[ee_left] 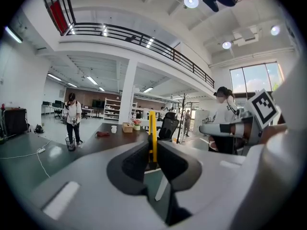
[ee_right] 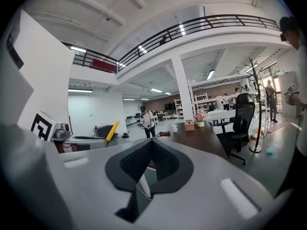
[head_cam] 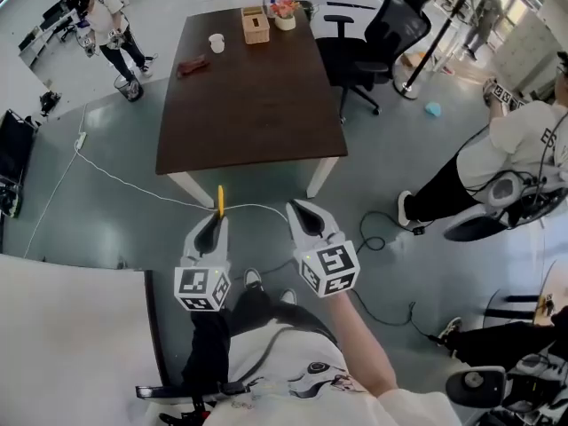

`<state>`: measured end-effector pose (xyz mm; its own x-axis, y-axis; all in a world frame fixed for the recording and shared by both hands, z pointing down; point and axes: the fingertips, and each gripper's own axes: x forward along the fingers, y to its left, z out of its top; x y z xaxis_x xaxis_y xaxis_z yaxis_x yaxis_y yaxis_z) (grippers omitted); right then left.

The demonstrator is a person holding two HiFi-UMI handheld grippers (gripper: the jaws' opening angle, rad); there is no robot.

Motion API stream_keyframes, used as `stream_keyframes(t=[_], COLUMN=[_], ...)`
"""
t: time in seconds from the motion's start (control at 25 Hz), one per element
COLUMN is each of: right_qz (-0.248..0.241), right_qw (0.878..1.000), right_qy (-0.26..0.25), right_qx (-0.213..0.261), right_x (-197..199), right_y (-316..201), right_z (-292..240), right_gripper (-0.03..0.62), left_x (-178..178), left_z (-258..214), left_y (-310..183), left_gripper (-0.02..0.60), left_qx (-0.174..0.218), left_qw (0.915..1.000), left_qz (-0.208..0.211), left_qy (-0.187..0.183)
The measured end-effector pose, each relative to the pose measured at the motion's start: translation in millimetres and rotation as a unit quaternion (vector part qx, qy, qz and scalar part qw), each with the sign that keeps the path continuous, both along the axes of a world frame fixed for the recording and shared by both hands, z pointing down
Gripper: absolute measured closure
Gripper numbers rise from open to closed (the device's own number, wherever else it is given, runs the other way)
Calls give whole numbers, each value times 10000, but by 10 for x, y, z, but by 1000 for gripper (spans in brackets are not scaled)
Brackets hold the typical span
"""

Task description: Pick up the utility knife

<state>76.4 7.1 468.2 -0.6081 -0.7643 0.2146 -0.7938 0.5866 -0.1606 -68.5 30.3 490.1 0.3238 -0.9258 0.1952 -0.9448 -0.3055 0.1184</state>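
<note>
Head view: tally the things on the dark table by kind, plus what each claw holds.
White cup: 1
Tan box: 1
Flower pot: 1
Reddish-brown item: 1
Total on the table: 4
Left claw shut on the yellow utility knife; right claw shut, empty.

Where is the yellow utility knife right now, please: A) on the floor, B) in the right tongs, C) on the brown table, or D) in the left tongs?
D: the left gripper view shows the utility knife pinched between the left tongs, while the right tongs are shut on nothing.
</note>
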Motion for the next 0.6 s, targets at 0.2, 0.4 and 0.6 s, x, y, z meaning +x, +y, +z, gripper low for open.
stream_keyframes(t=[0.2, 0.4, 0.6], right_qz=[3, 242, 575], right_qw=[9999, 9980, 9899], right_qy=[33, -108, -209], right_qx=[153, 570, 1282], right_x=[-5, -14, -10], right_y=[194, 228, 317], right_z=[-84, -241, -515], right_gripper=[592, 594, 594], left_x=[24, -28, -77], left_z=[-154, -303, -499], left_y=[143, 140, 165], left_gripper=[532, 532, 531], left_qx=[157, 377, 719], left_qw=[9999, 9991, 9973], left_qz=[-23, -11, 40], left_qy=[35, 181, 174])
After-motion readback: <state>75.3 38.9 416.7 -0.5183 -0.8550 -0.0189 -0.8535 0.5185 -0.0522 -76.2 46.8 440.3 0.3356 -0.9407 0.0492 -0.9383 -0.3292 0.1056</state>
